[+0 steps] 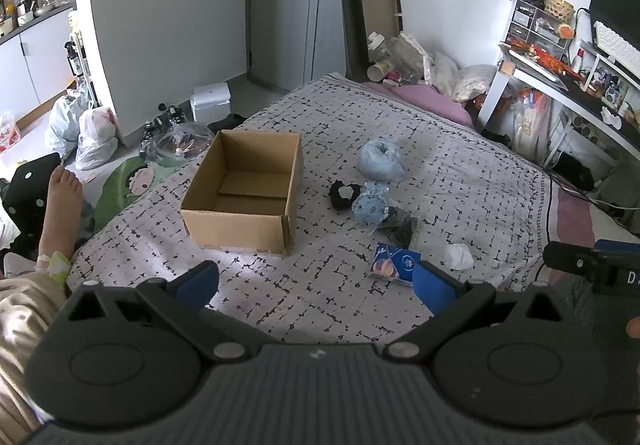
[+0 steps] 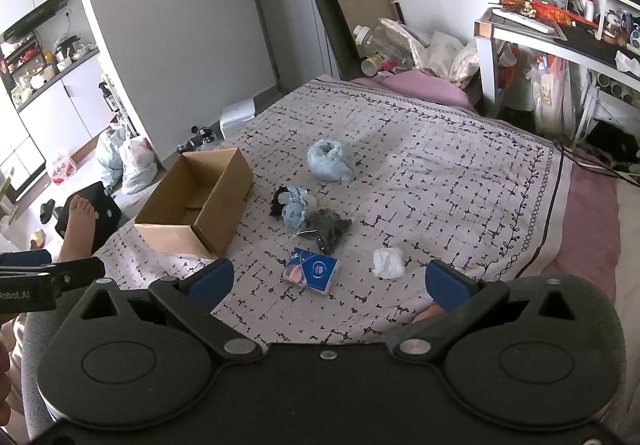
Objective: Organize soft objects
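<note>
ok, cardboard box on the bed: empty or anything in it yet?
Empty. The cardboard box stands upright, open-topped; both views show only bare cardboard inside, though its near corner is hidden.

Matt brown cardboard box; bed in printed woven cloth; crumpled white tissue; glossy tissue pack.

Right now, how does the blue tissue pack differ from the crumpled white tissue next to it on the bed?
The blue tissue pack is a flat, printed rectangular packet; the crumpled white tissue is a plain, shapeless wad. The pack is the larger of the two. The pack lies nearer the cardboard box, the tissue farther to the right. Both rest loose on the patterned bedspread, near the front edge, untouched by either gripper.
</note>
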`<state>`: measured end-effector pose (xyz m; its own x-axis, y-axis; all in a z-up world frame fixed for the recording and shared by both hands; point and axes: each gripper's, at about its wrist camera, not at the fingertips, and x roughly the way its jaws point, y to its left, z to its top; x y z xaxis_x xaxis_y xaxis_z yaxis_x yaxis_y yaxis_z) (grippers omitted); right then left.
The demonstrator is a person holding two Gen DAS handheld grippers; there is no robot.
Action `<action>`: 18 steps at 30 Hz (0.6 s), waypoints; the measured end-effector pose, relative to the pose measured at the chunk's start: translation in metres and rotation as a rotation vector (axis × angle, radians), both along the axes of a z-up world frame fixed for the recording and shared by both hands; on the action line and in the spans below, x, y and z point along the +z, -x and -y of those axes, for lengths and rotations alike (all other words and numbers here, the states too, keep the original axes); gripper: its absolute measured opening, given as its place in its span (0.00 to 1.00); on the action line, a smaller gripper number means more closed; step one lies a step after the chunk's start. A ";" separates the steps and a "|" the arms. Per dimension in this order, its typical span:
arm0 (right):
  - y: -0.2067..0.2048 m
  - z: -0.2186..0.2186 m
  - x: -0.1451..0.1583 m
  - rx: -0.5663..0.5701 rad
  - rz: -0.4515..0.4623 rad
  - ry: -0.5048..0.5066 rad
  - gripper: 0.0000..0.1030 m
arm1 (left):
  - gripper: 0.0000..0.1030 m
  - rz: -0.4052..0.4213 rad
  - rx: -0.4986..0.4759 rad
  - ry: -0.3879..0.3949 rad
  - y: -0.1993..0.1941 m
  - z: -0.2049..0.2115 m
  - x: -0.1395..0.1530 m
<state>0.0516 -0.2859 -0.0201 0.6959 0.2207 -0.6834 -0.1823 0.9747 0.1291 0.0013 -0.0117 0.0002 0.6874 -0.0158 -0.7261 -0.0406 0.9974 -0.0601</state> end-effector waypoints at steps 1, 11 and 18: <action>0.000 0.000 0.000 0.001 0.000 -0.001 1.00 | 0.99 0.001 0.001 0.001 0.000 0.000 0.000; 0.001 -0.001 0.000 0.005 -0.003 -0.003 1.00 | 0.99 -0.001 -0.005 0.005 0.002 0.001 0.000; 0.002 -0.002 0.001 0.004 0.001 0.003 1.00 | 0.99 0.001 -0.010 0.016 0.004 0.002 -0.002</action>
